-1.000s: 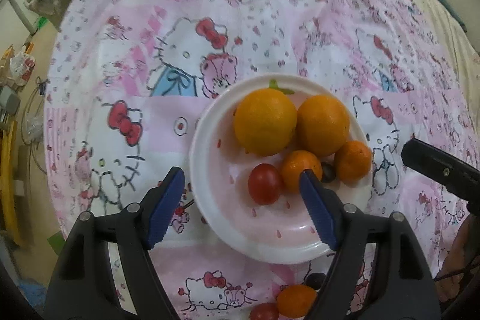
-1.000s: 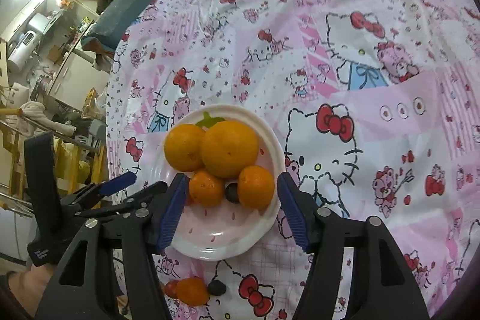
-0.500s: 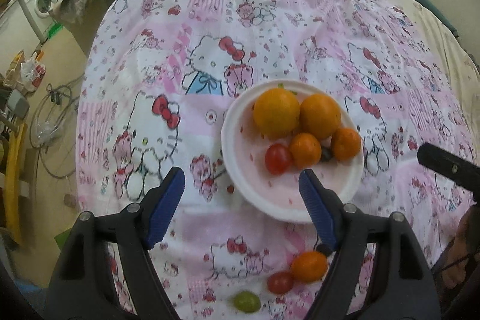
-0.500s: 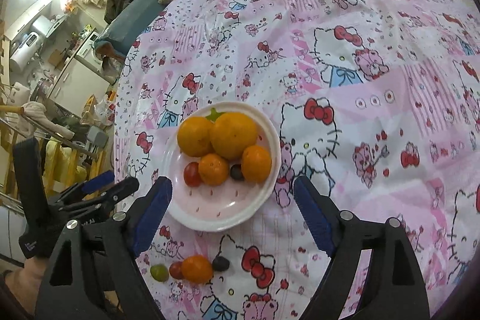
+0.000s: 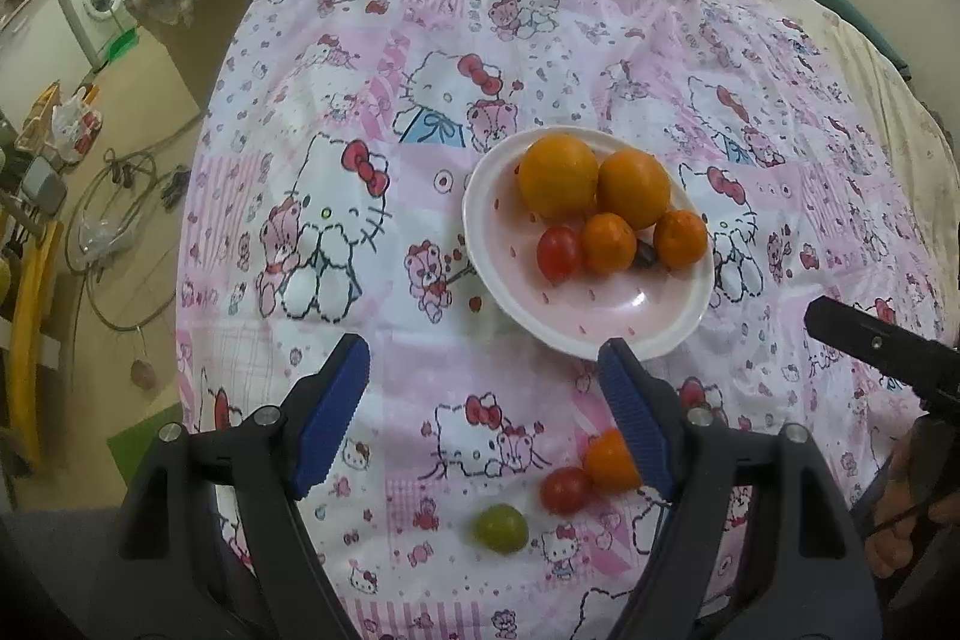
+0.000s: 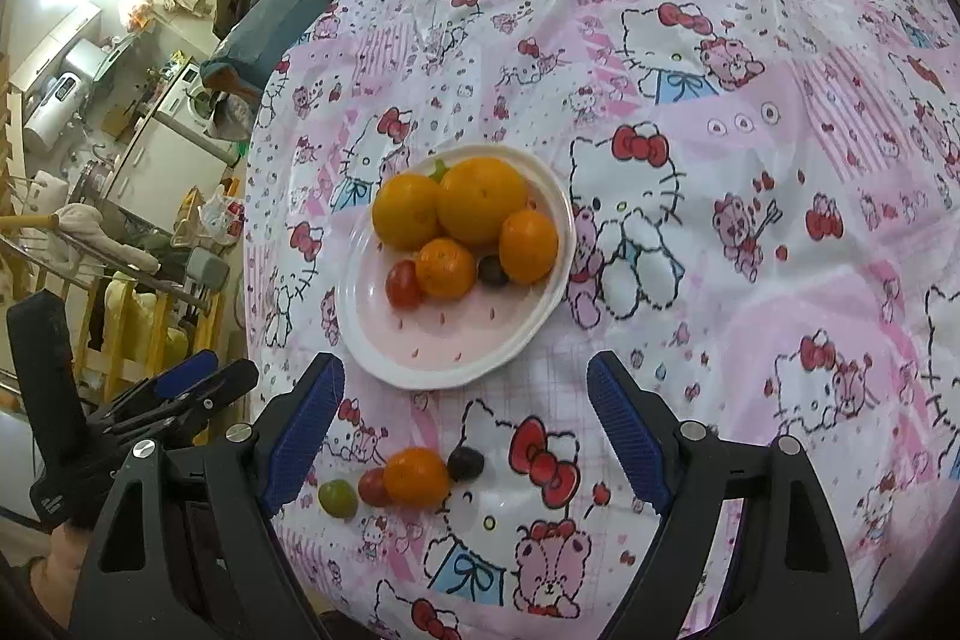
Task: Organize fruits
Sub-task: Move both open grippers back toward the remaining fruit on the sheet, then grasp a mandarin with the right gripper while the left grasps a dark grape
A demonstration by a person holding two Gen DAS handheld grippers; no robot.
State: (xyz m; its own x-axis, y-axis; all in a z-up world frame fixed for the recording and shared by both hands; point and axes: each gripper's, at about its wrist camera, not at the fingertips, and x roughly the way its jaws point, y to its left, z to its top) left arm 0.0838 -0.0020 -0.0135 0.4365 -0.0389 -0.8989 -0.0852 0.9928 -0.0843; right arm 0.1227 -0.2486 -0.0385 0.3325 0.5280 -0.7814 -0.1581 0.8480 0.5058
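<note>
- Left wrist: plate (image 5: 480,244) already holds six fruits. An orange (image 5: 609,463), tomato (image 5: 565,489) and green one (image 5: 501,528) sit loose on the cloth (image 5: 420,40). Left gripper (image 5: 483,415) gapes, empty.
- Right wrist: right gripper (image 6: 465,421) wide open, holding nothing; a dark grape (image 6: 465,463) also waits by them.

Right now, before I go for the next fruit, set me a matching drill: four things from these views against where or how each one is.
Things:
1. green grape
2. dark grape
3. plate
4. right gripper

States:
A. open, nothing between its fingers
B. holds oranges, a tomato and more
C. on the cloth, at the left end of the loose row in the right wrist view
D. on the cloth, at that row's right end

Pairs: 1-C, 2-D, 3-B, 4-A
</note>
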